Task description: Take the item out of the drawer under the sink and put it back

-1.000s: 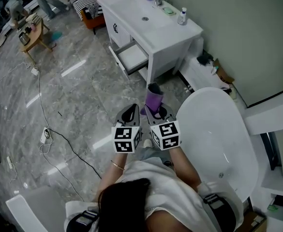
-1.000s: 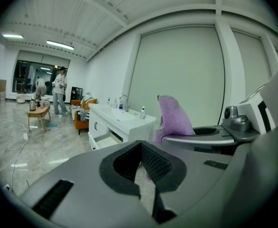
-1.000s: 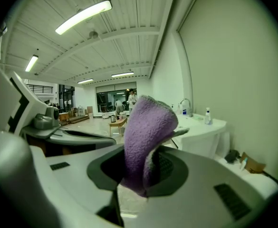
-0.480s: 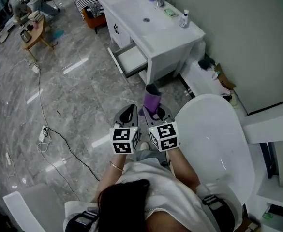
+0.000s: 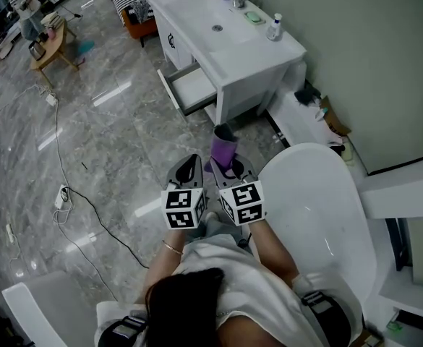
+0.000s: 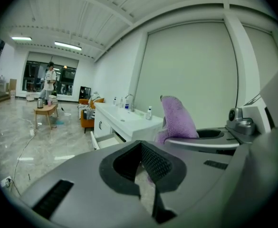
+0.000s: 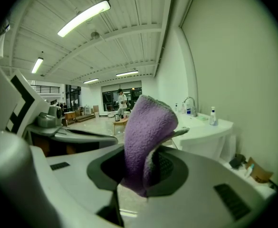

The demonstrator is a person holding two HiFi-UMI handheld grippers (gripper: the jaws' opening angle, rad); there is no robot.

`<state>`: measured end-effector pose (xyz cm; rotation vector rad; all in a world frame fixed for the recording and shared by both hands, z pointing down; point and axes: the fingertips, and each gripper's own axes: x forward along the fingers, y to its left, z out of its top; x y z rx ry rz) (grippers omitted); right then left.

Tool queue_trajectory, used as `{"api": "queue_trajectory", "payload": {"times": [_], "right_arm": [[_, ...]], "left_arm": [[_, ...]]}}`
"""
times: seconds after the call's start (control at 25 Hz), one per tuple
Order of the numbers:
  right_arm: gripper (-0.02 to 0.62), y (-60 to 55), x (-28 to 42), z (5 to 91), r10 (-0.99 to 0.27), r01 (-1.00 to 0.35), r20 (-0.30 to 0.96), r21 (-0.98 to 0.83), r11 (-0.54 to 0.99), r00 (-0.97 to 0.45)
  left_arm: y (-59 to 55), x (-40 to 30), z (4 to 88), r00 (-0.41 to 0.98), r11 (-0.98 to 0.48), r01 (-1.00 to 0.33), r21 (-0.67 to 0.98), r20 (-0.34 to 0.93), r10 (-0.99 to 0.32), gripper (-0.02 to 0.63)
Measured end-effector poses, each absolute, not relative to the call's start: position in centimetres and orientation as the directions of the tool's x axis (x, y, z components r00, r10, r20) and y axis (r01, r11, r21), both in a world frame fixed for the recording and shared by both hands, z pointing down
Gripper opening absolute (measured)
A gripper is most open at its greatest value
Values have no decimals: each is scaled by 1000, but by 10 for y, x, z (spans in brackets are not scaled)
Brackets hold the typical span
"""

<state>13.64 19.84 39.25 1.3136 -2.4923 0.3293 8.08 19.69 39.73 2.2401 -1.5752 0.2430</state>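
While the left claw (image 5: 192, 163) is closed, the right claw (image 5: 230, 166) pinches a purple towel (image 5: 223, 149).

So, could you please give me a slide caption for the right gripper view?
Right gripper clamps a folded purple towel, white sink vanity ahead at right.

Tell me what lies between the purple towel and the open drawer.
Nothing but bare floor between towel and drawer, as the head view shows.

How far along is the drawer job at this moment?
Done: the cloth is out of the drawer, which stands open under the sink. In hand: the right gripper clamps the cloth, well away from the drawer; the left gripper is empty. Left: putting it back in the drawer.
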Motion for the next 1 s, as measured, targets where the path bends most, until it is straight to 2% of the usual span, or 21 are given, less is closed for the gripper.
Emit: {"api": "queue_trajectory", "payload": {"times": [1.0], "right_arm": [[109,116,108,411,-764,-842,396,-44,538,-509]], "left_arm": [[113,39,407,355,-312,-934,172,361,-863,3]]}}
